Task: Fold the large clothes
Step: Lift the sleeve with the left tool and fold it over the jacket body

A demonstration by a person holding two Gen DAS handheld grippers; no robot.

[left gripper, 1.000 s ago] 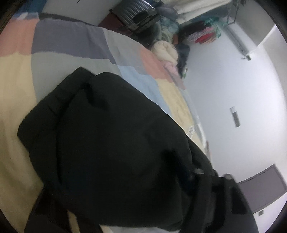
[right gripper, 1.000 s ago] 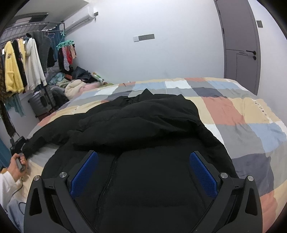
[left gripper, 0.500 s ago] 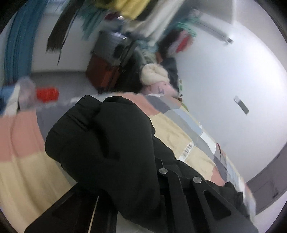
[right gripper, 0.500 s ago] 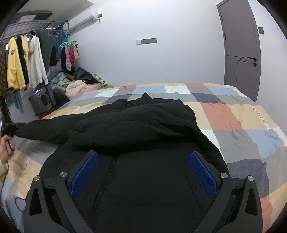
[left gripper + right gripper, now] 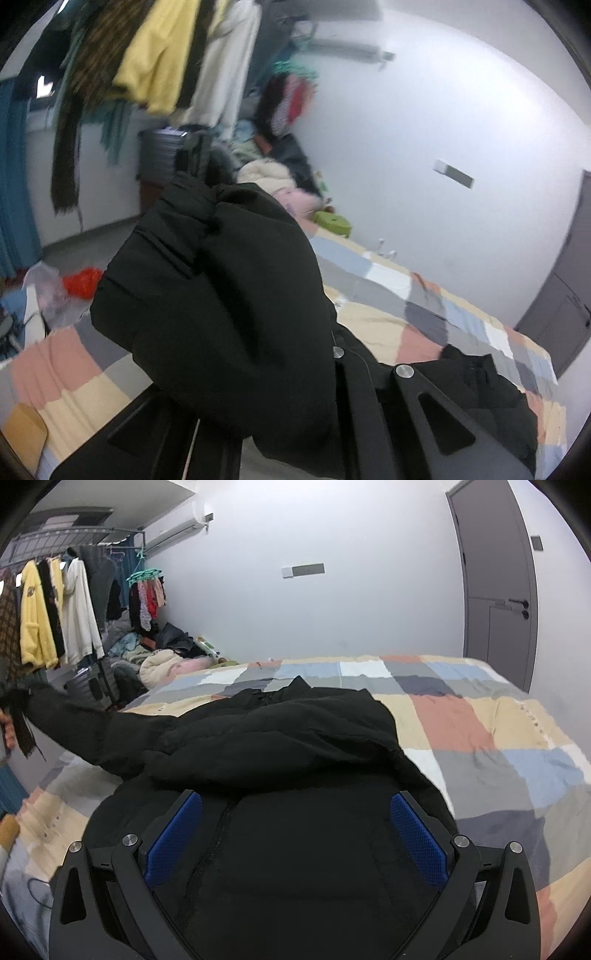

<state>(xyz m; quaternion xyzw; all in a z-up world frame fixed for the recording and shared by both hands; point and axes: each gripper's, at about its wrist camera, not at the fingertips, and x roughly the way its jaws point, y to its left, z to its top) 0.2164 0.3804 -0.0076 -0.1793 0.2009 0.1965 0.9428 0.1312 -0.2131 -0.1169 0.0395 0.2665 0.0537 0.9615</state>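
Observation:
A large black padded jacket (image 5: 295,738) lies spread on a bed with a patchwork cover (image 5: 480,731). My left gripper (image 5: 280,413) is shut on the jacket's sleeve (image 5: 221,295), which bunches over the fingers and hides the tips. In the right wrist view that sleeve (image 5: 85,723) is stretched out to the left and lifted off the bed, with the left gripper at its end. My right gripper (image 5: 295,838) is open, its blue pads (image 5: 173,834) wide apart, hovering over the jacket's front with the zipper (image 5: 214,834) beneath.
A rack of hanging clothes (image 5: 55,613) stands at the left, with a suitcase (image 5: 92,686) and a clothes pile (image 5: 162,661) below it. A grey door (image 5: 495,590) is at the far right. A red bag (image 5: 81,280) lies on the floor.
My left gripper has lifted the sleeve off the bed and pulled it out and up to the left, straightening it. My right gripper has stayed open over the jacket.

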